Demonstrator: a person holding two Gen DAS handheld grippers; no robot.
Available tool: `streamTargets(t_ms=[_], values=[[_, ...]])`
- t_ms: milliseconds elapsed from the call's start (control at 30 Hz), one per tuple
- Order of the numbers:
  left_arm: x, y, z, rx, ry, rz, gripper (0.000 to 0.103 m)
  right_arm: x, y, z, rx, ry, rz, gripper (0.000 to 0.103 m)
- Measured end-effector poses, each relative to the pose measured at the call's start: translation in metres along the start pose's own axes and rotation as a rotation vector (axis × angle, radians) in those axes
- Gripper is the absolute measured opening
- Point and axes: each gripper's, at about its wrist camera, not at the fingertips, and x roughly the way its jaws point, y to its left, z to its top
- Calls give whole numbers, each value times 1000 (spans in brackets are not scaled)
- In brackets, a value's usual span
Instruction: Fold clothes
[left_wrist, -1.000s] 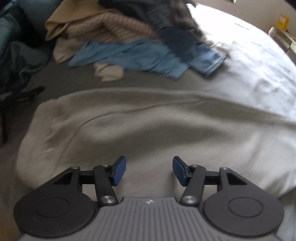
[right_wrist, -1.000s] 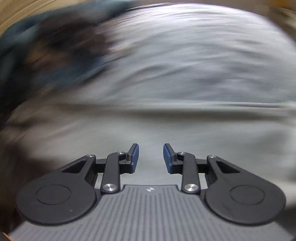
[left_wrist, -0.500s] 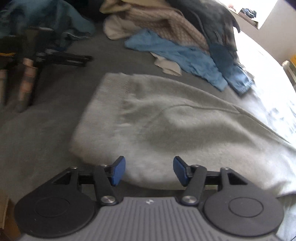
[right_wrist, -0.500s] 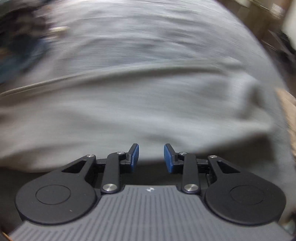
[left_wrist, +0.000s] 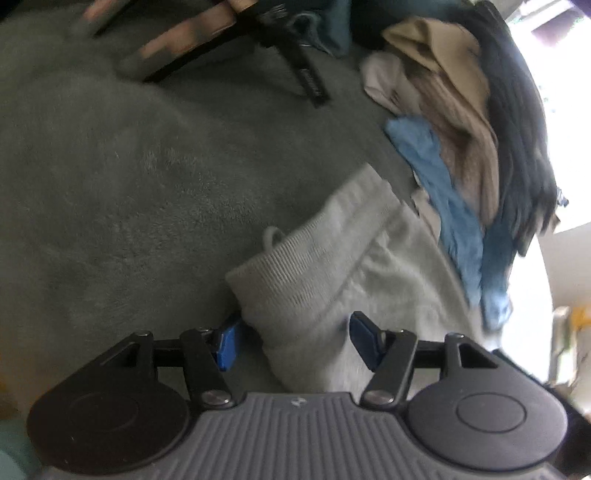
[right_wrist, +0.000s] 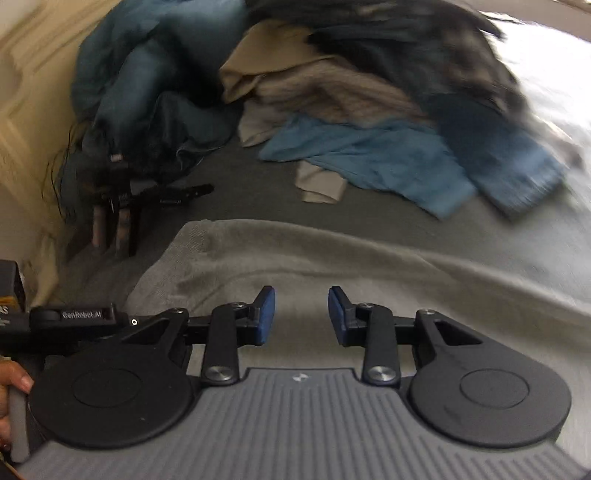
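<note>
A light grey sweater (left_wrist: 373, 266) lies flat on the dark grey bed cover (left_wrist: 129, 192). Its ribbed hem corner (left_wrist: 295, 280) reaches in between the fingers of my left gripper (left_wrist: 295, 341). The jaws stand wide apart, one blue pad (left_wrist: 226, 344) beside the fabric's edge and the other (left_wrist: 364, 339) over it, neither pressing. In the right wrist view the same sweater (right_wrist: 332, 258) spreads across the lower half. My right gripper (right_wrist: 301, 314) hovers over it, open, with nothing between its pads.
A heap of clothes (right_wrist: 351, 92) in blue, beige and dark plaid lies behind the sweater. A black folded tripod (right_wrist: 122, 214) rests on the cover at the left. A person's hand (right_wrist: 11, 384) holds the other tool's black body (right_wrist: 74, 316) at the left edge.
The left view has rolled and closed in on the sweater's ribbed hem corner, which now lies between its fingers. The right gripper has swung across the sweater, bringing the clothes heap into view. Both jaws stay apart.
</note>
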Motion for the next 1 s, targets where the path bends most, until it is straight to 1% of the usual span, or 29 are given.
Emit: streamTargets(t_ms=[67, 133, 200, 233, 267, 300, 367, 400, 467, 567, 667, 733, 833, 900, 933, 967, 1000], values=[[8, 5, 2, -34, -21, -27, 61, 18, 6, 8, -25, 26, 4, 31], [11, 3, 1, -41, -48, -20, 59, 30, 10, 7, -41, 67, -10, 31], [14, 2, -1, -48, -75, -14, 50, 35, 16, -3, -73, 104, -44, 31], [12, 0, -2, -50, -90, -11, 41, 44, 16, -8, -70, 134, -49, 31], [10, -2, -2, -53, -105, -8, 35, 54, 16, -12, -67, 164, -53, 31], [6, -6, -3, -47, -119, -4, 33, 61, 12, -18, -63, 192, -65, 31], [-6, -24, -5, 6, -158, -6, 27, 64, 12, -21, -56, 189, -66, 31], [-13, -34, -6, 39, -178, -11, 27, 65, 12, -23, -53, 188, -66, 31], [-30, -67, -10, 170, -225, -48, 25, 60, 9, -19, -24, 186, -44, 31], [-53, -119, -20, 379, -276, -111, 25, 39, -10, -14, 78, 154, 5, 31], [-66, -171, -48, 628, -296, -189, 25, 7, -39, -10, 185, 100, 28, 31], [-69, -201, -72, 787, -296, -240, 25, -24, -64, -9, 268, 54, 33, 31], [-63, -232, -113, 958, -270, -309, 25, -75, -106, -14, 412, -25, 35, 32], [-53, -244, -141, 1031, -232, -346, 25, -107, -135, -26, 524, -79, 36, 35], [-45, -248, -159, 1076, -209, -356, 25, -122, -149, -35, 580, -107, 36, 37], [-36, -252, -177, 1120, -186, -365, 26, -137, -164, -43, 635, -135, 36, 43], [-28, -253, -198, 1182, -157, -359, 26, -148, -177, -56, 695, -159, 22, 46]])
